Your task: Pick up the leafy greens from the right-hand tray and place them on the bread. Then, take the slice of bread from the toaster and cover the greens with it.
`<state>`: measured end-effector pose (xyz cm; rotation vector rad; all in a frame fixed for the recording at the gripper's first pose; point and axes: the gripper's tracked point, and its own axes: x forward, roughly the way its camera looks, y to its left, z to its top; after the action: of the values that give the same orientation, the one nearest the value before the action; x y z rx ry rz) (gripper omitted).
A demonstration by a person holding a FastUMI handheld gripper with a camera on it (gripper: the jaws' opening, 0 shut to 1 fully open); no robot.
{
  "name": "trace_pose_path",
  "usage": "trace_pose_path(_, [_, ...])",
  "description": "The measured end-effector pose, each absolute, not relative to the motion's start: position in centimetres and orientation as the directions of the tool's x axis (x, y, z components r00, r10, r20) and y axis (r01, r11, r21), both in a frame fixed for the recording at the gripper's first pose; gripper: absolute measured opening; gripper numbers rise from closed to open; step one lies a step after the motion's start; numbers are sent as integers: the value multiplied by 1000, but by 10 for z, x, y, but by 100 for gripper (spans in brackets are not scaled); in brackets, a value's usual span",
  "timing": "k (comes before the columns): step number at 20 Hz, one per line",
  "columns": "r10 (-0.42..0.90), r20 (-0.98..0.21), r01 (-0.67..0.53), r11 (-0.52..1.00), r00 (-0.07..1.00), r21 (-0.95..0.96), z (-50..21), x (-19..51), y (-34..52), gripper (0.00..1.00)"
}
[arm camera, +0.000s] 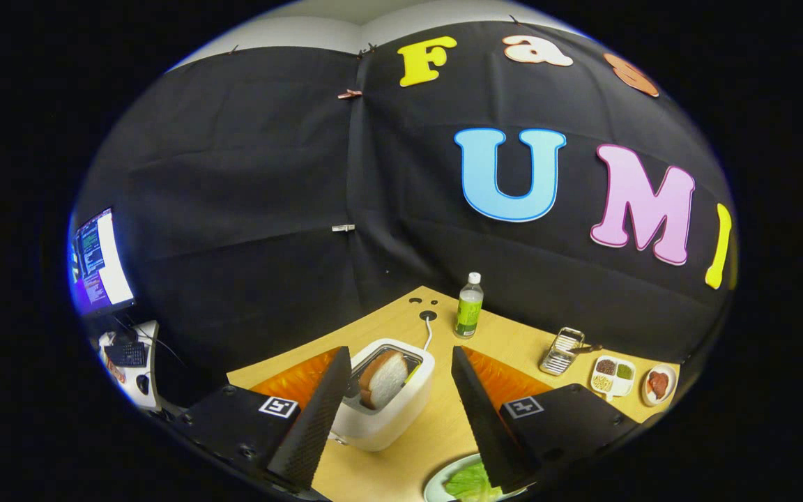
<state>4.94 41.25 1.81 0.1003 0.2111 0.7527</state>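
1. A slice of bread (383,378) stands upright in the slot of a white toaster (387,404), at the lower centre of the frame, between the two fingers and just ahead of them.
2. The leafy greens (470,482) lie on a pale plate (436,484) at the very bottom of the frame, right of centre, partly hidden behind the right finger. Whether bread lies under the greens cannot be told.
3. The gripper (401,366) is spread wide, its two fingers well apart with the toaster showing in the gap. The fingers hold nothing and touch nothing.
4. The toaster and plate sit on a light wooden table (513,341). A white cord (429,333) runs from behind the toaster toward the table's far edge.
5. Beyond the toaster, near the table's far corner, stands a clear bottle (469,305) with a green label and white cap.
6. At the lower right of the frame, on the table, are a small metal wire rack (562,351), a divided white tray (613,376) with small portions of food, and beside it a small dish (659,384) holding something reddish.
7. At the left of the frame, a lit monitor (100,261) stands above a keyboard (126,354) on a separate desk.
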Motion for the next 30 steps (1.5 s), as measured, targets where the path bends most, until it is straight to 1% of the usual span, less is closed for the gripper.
trace_pose_path(4, [684,-198,-635,727,702,261,-3,64,439,90])
trace_pose_path(15, [628,-392,-544,778,672,315,-89,94,500,91])
trace_pose_path(17, [593,-424,-511,805,685,300,-101,100,499,84])
trace_pose_path(18, [569,-433,-490,823,699,288,-104,105,498,78])
trace_pose_path(19, [551,-447,-473,834,705,283,-109,106,496,76])
trace_pose_path(20, [533,-472,-455,846,702,279,-116,107,493,63])
trace_pose_path(21, [531,-453,-447,847,716,286,-112,112,493,51])
trace_pose_path(23, [570,-479,-439,821,668,365,-115,102,507,25])
trace_pose_path(24, [565,-475,-428,824,675,372,-111,105,504,17])
trace_pose_path(26, [565,-460,-432,823,685,368,-105,104,503,14])
trace_pose_path(30, [582,-401,-442,807,708,391,-79,101,494,14])
